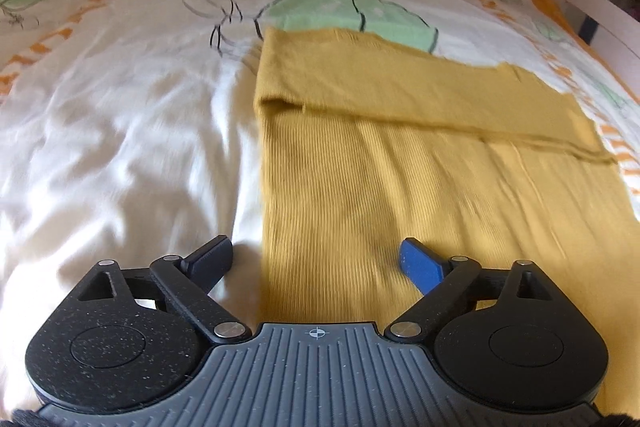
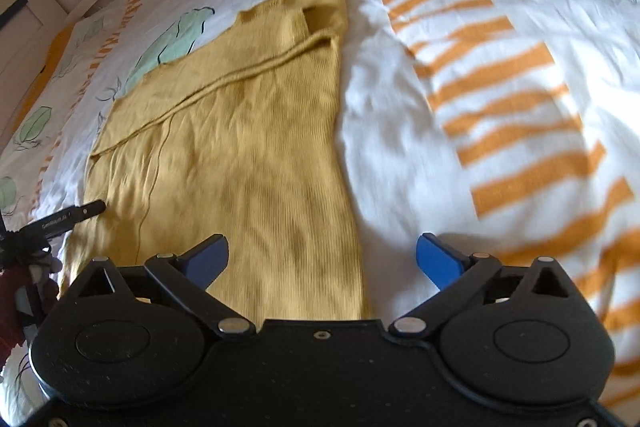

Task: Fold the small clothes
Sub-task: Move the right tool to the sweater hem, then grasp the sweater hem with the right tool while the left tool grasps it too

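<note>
Currently both hand-held grippers, left (image 1: 316,261) and right (image 2: 322,259), hover wide apart, holding nothing, over a mustard ribbed garment (image 2: 240,155) flat on the bed (image 1: 120,131); each should pinch 1 near corner evenly.

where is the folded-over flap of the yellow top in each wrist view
Left wrist: the folded-over flap crosses the upper right, its hem slanting down to the right, beyond the open left gripper.
Right wrist: the flap lies upper left, its hem rising to the right, beyond the open right gripper.
Shared landmark: the green print on the bedsheet just past the flap.
</note>
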